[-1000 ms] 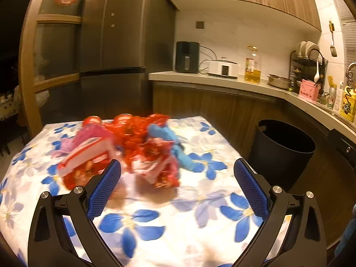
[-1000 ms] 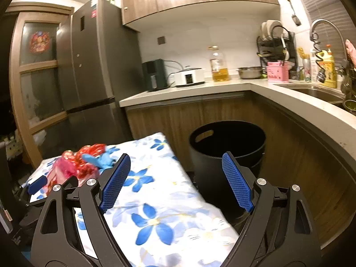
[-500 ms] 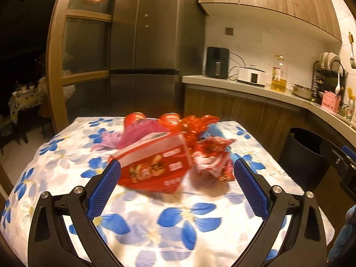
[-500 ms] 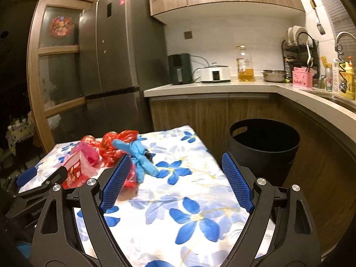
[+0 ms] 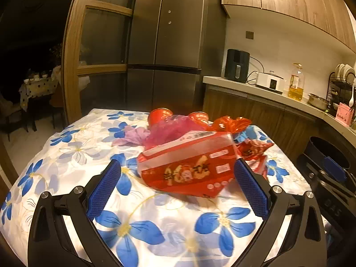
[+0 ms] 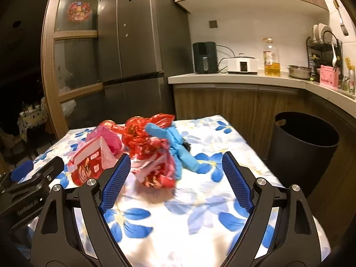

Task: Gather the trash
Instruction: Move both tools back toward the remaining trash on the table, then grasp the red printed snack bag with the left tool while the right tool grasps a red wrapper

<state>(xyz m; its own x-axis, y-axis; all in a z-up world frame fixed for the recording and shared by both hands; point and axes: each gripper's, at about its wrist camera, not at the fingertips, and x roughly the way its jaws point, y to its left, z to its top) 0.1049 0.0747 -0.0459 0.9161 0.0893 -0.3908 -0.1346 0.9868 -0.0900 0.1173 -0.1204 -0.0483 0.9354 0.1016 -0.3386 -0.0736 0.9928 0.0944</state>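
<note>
Since a moment ago, our left tongs (image 5: 178, 173) have closed in on the pile, so the red and white snack packet (image 5: 187, 162) now sits between the blue pads (image 5: 103, 188), just in front of them; our right tongs (image 6: 175, 173) have swung from the bin side toward the same heap. Both tongs stand spread wide and hold nothing.

We see the trash heaped on the worktop covered by a white cloth with blue flowers (image 5: 155, 227): the packet lies nearest the left side, a crumpled red printed wrapper (image 6: 153, 166) lies between our right pads, a blue rubber glove (image 6: 175, 146) drapes beside it, and pink plastic film (image 5: 169, 129) and red cellophane (image 6: 142, 131) crowd behind. Two red round tins (image 5: 160, 113) stand at the back, partly hidden.

The round black bin (image 6: 304, 146) stands on the floor beside the worktop, against the wooden kitchen cabinets (image 6: 233, 104).
</note>
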